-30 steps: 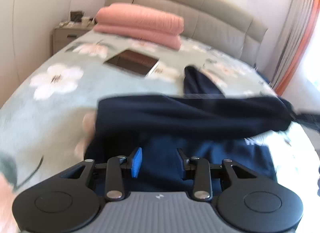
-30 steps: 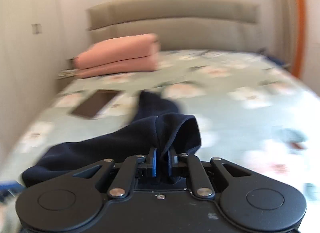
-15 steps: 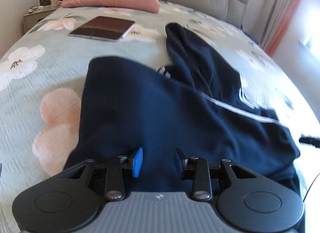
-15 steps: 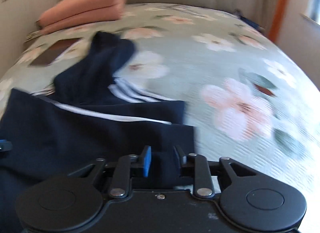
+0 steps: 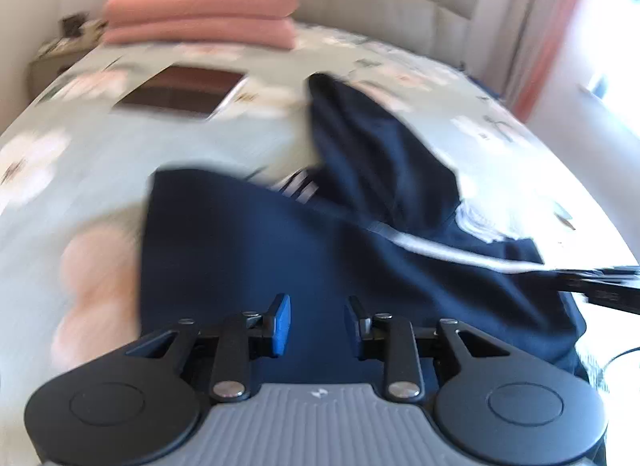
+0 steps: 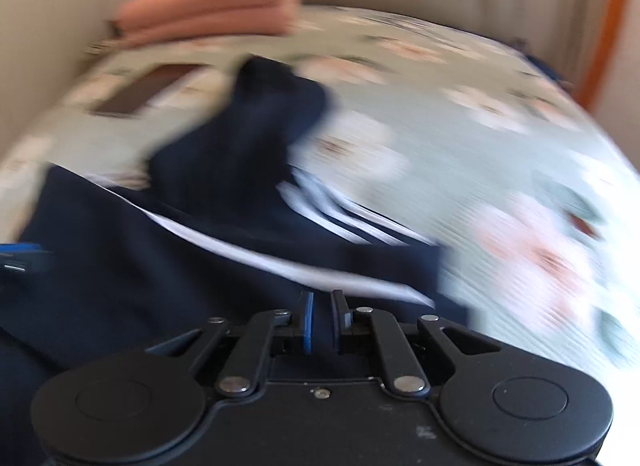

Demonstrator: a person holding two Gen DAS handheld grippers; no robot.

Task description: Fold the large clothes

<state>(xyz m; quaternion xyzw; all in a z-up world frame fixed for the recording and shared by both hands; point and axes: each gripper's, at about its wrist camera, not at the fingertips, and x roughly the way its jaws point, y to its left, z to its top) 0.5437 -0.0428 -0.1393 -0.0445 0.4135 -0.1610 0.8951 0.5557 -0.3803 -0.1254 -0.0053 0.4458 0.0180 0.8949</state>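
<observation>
While both views are blurred, the left gripper (image 5: 318,324) stands wide open and empty above the navy garment (image 5: 260,258), and the right gripper (image 6: 322,322) is narrowed to a slim gap — whether cloth sits in it I cannot tell. One garment lies spread ahead of both on the bed (image 5: 100,169), likely laid flat for folding; beyond it are one tablet (image 5: 184,91) and two pink pillows (image 5: 200,11).

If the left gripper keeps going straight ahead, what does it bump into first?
Most likely the navy garment: the left gripper is open with that dark cloth directly ahead between its fingers. The picture is blurred, so I can't tell how close it is.
</observation>
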